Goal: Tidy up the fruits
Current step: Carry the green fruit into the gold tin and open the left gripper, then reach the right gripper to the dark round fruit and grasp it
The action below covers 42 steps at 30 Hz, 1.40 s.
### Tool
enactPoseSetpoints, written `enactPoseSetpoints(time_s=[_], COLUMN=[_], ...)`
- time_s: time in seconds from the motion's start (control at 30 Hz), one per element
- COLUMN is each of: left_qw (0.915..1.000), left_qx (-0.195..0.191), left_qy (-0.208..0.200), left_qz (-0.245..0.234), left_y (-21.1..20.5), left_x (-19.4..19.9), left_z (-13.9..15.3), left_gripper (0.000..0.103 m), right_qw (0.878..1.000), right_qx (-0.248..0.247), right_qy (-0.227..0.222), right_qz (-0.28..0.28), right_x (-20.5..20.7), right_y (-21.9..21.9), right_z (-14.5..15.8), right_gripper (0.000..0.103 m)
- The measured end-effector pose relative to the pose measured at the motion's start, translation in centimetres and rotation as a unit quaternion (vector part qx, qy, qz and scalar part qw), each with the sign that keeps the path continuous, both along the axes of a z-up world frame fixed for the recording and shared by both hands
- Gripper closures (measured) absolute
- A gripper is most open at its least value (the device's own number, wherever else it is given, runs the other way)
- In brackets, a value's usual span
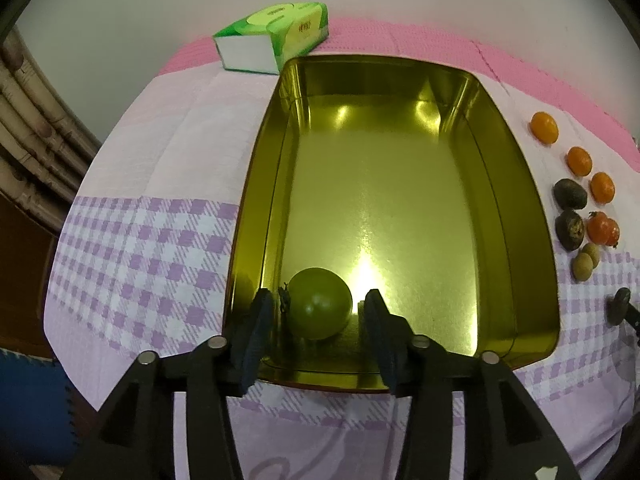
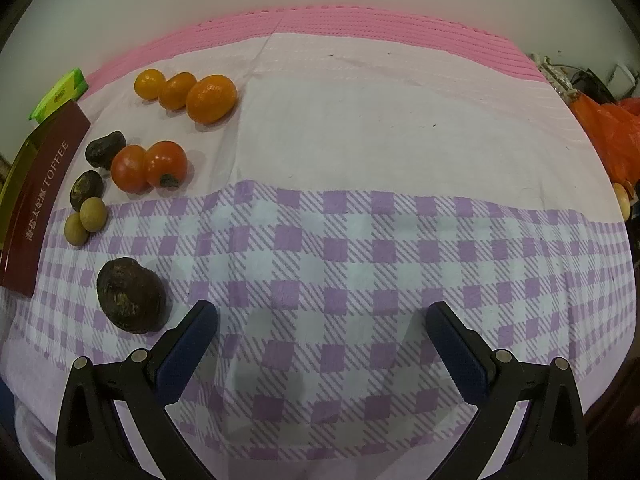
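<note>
A green tomato lies in the near left corner of the golden tin. My left gripper straddles it, open, with a small gap showing between each pad and the tomato. On the checked cloth right of the tin lie three oranges, two red tomatoes, two tan longans and three dark wrinkled fruits, the biggest just left of my right gripper's left finger. My right gripper hangs wide open over the cloth with nothing between its fingers.
A green tissue pack lies behind the tin's far left corner. The tin's maroon side borders the fruit row. An orange plastic bag sits past the table's right edge. A pink mat runs along the back.
</note>
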<state>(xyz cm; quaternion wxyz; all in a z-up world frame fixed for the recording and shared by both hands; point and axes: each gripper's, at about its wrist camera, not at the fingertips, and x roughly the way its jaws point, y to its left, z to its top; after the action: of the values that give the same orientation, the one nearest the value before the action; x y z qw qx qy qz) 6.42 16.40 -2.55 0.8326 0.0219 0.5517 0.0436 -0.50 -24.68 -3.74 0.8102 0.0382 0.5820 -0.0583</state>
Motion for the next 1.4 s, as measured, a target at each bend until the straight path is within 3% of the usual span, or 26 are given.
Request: enactPoseSetpoints(time_s=[0.43, 0.6, 0.77, 1.0, 1.2, 1.4], left_qw=[0.9989, 0.9984, 0.9981, 0.9978, 0.9977, 0.9975], left_qx=[-0.016, -0.013, -0.015, -0.014, -0.013, -0.012], left_qy=[-0.040, -0.051, -0.058, -0.065, -0.066, -0.067], left_qz=[-0.018, -0.018, -0.010, -0.001, 0.005, 0.018], left_y=[-0.7, -0.8, -0.3, 0.1, 0.4, 1.0], left_x=[-1.7, -2.6, -2.9, -3.1, -3.2, -3.4], left_z=[2.2, 2.7, 3.0, 3.4, 3.7, 3.9], left_gripper=[0.032, 0.025, 0.022, 0.017, 0.012, 0.011], right_qw=[1.000, 1.000, 1.000, 0.997, 0.993, 0.993], right_qx=[0.001, 0.000, -0.004, 0.006, 0.014, 0.020], right_qy=[-0.003, -0.006, -0.029, -0.055, -0.051, -0.037], right_qz=[-0.001, 0.000, 0.007, 0.061, 0.105, 0.114], right_x=[-0.3, -0.3, -0.2, 0.6, 2.5, 5.6], right_y=[0.0, 0.0, 0.2, 3.4, 6.7, 7.9], right_z=[0.0, 0.3, 1.7, 3.3, 3.1, 1.7], right_gripper=[0.000, 0.008, 0.009, 0.015, 0.021, 0.028])
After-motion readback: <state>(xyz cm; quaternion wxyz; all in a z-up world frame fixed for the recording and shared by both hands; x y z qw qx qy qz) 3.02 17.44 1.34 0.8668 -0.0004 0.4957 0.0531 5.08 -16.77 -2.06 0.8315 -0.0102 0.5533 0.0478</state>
